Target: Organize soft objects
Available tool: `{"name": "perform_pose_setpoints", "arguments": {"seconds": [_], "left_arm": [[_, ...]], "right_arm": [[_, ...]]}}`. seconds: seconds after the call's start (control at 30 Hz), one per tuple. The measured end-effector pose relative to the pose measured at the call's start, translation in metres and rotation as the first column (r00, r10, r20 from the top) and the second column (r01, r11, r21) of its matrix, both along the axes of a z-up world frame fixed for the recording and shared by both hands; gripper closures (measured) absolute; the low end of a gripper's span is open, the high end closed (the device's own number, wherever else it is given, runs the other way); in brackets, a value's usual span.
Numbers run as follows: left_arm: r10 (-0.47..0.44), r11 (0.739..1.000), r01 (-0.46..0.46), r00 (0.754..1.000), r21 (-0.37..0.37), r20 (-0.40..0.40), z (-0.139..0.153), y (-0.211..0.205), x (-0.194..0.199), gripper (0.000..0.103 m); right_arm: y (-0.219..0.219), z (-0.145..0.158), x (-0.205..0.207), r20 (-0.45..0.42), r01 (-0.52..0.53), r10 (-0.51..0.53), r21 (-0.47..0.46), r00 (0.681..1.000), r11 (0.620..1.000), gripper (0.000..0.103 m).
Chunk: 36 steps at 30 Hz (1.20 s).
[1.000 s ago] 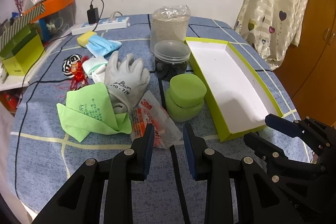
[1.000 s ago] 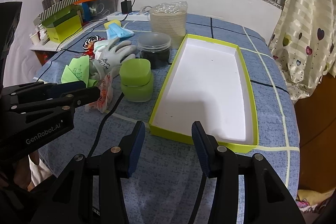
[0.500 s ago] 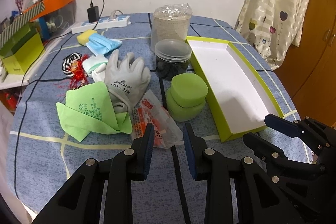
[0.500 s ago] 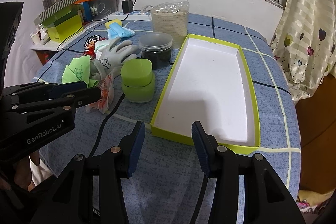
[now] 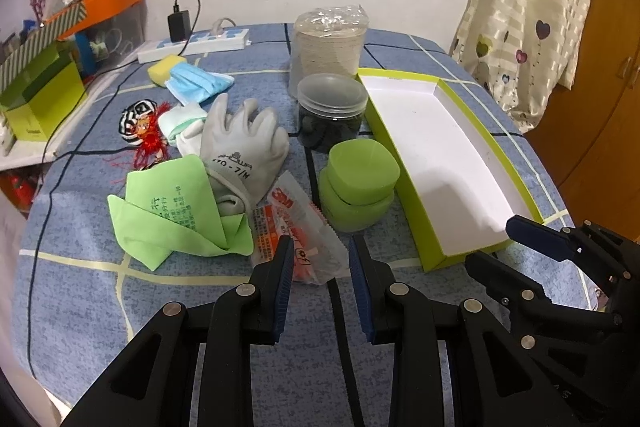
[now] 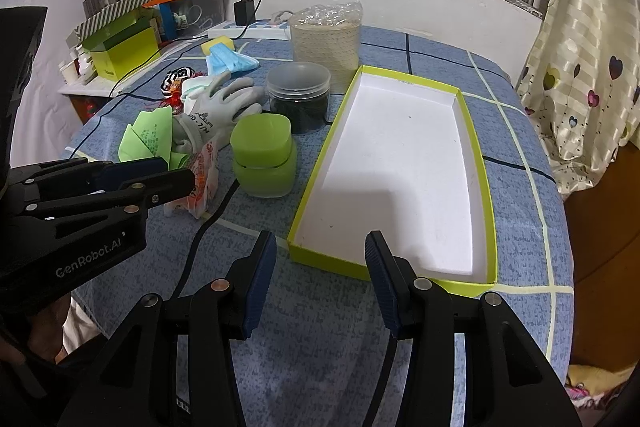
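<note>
**Nothing packed yet, 2 grippers idle**

Blue checked tablecloth [image 5: 80, 307] holds everything. Shallow lime-green cardboard box with white inside [image 6: 400, 163] sits bare. Soft pile lies left of it: grey knit work glove [image 5: 240, 151], limp, grippy, pinch the cuff; crinkly clear 3M packet [image 5: 296, 227], light, slippery, your left gripper [image 5: 318, 263] spread just before it. Right gripper [image 6: 320, 259] spread wide, gripping nothing.

A: Worktop [image 5: 80, 307] cloth: blue, mottled, pale yellow and dark grid lines. Box [image 5: 404, 163]: lime-green walls, white inside.

B: Left of the box, two lime-green sponges [image 5: 359, 185] stacked. Beyond them?

A: Grey glove [image 5: 244, 143], green cloth [image 5: 168, 211] with dark print, red-and-white packet [image 5: 296, 227]. Farther left of the box: light-blue masks [image 5: 198, 83], yellow sponge [image 5: 162, 69], black-and-white striped toy [image 5: 134, 117] with red fringe.
</note>
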<state>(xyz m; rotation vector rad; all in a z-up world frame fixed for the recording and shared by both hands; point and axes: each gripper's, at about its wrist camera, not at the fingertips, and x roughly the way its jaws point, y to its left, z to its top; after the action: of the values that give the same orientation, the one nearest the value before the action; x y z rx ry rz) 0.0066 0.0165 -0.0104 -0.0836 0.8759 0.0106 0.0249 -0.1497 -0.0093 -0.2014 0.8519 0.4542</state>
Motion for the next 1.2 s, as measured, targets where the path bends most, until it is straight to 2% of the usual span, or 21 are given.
{"name": "perform_pose_setpoints", "arguments": {"seconds": [1.2], "left_arm": [[-0.002, 1.0, 0.002, 1.0, -0.003, -0.001, -0.0048, 0.0023, 0.0013, 0.076]], "right_arm": [[0.0036, -0.003, 0.0043, -0.012, -0.014, 0.015, 0.003, 1.0, 1.0, 0.056]]}}
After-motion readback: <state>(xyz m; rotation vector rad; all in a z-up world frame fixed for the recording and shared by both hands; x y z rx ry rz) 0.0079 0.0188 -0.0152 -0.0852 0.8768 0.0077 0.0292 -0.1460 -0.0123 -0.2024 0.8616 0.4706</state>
